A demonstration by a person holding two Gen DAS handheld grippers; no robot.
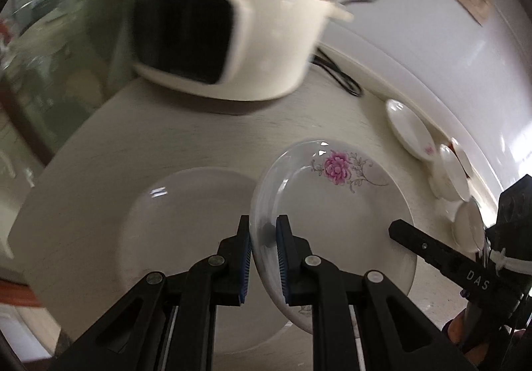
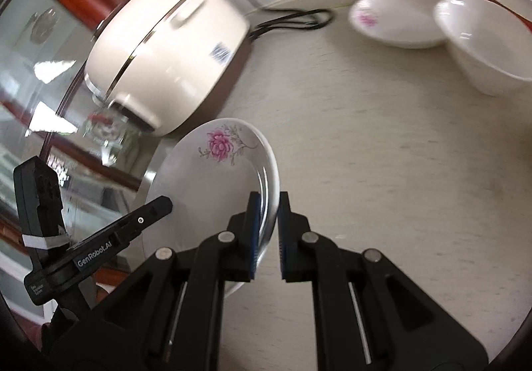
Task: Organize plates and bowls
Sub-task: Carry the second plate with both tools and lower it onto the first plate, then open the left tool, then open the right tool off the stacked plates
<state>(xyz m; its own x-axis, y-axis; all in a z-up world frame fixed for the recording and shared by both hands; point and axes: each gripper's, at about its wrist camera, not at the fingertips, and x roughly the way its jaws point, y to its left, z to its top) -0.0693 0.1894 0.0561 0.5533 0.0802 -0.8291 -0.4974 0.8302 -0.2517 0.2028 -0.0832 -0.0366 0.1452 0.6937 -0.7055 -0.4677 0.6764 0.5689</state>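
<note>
A white plate with a pink flower (image 1: 335,201) is held between both grippers above the table. My left gripper (image 1: 264,231) is shut on its left rim. My right gripper (image 2: 267,204) is shut on its right rim; the plate also shows in the right wrist view (image 2: 212,171). A plain white plate (image 1: 179,214) lies on the table below and left of the held one. Another flowered plate (image 2: 395,18) and white bowls (image 2: 485,42) stand at the far right by the wall.
A cream rice cooker (image 1: 232,15) stands at the back of the table, its black cord (image 2: 292,20) trailing to the wall. The table edge and a glass cabinet (image 2: 40,71) lie to the left. The right gripper shows at the right of the left wrist view (image 1: 395,226).
</note>
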